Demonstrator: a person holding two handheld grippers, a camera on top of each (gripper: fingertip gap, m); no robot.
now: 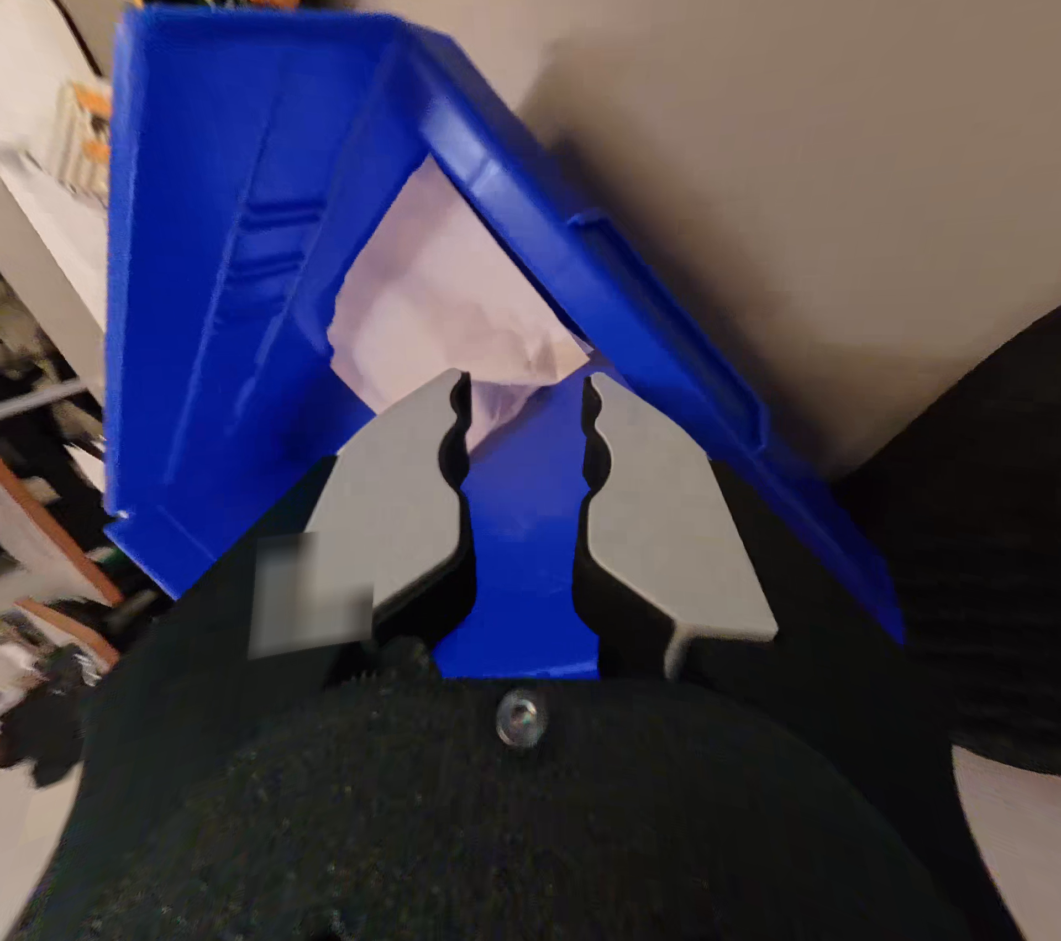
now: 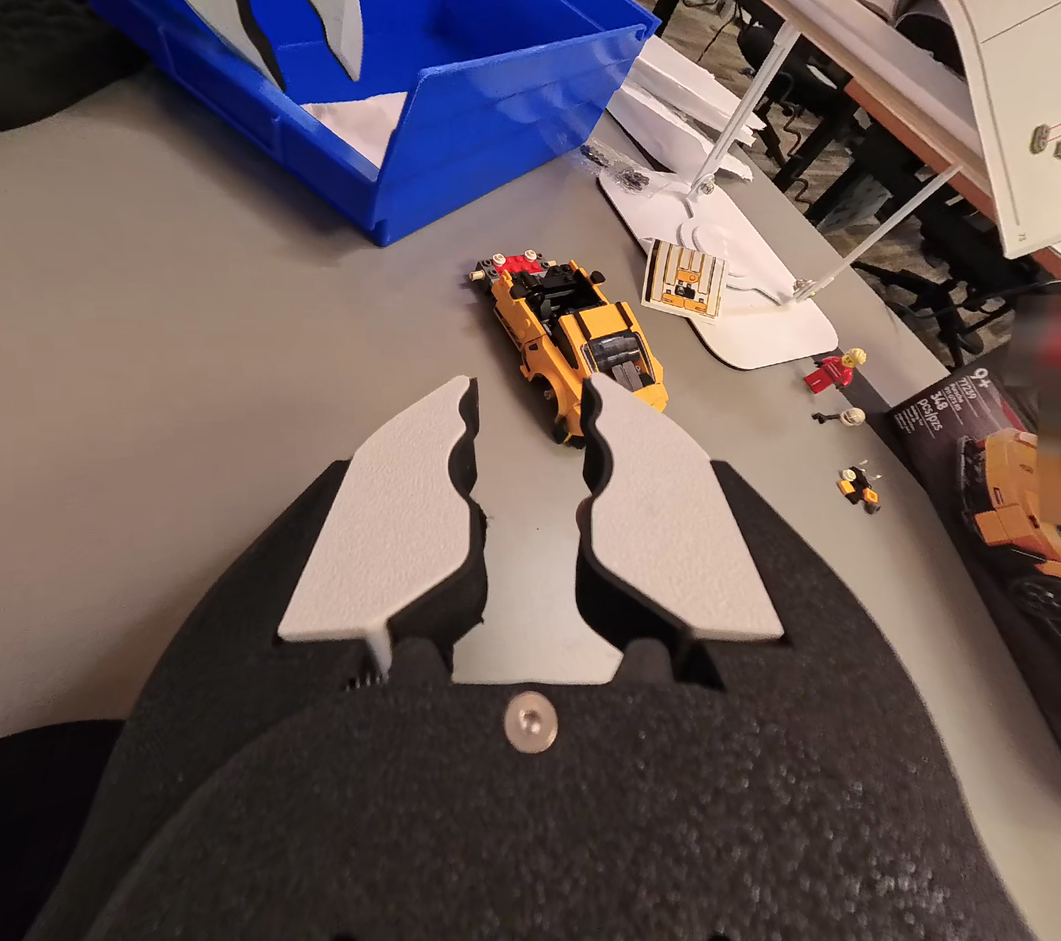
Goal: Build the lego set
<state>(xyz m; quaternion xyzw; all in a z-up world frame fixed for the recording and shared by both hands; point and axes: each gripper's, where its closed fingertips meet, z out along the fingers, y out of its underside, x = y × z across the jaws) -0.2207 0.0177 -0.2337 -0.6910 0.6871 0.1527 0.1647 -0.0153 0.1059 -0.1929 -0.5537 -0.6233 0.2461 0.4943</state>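
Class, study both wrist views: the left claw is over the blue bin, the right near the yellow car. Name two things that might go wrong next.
1. The open left claw may snag the crumpled white paper in the blue plastic bin.
2. The open right claw might nudge the half-built yellow brick car on the grey table.

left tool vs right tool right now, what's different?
The left tool reaches down into the blue bin, over white paper; the right tool is over the grey table, by the yellow toy car. The left view is blurred; the right is sharp. Both are open and empty.
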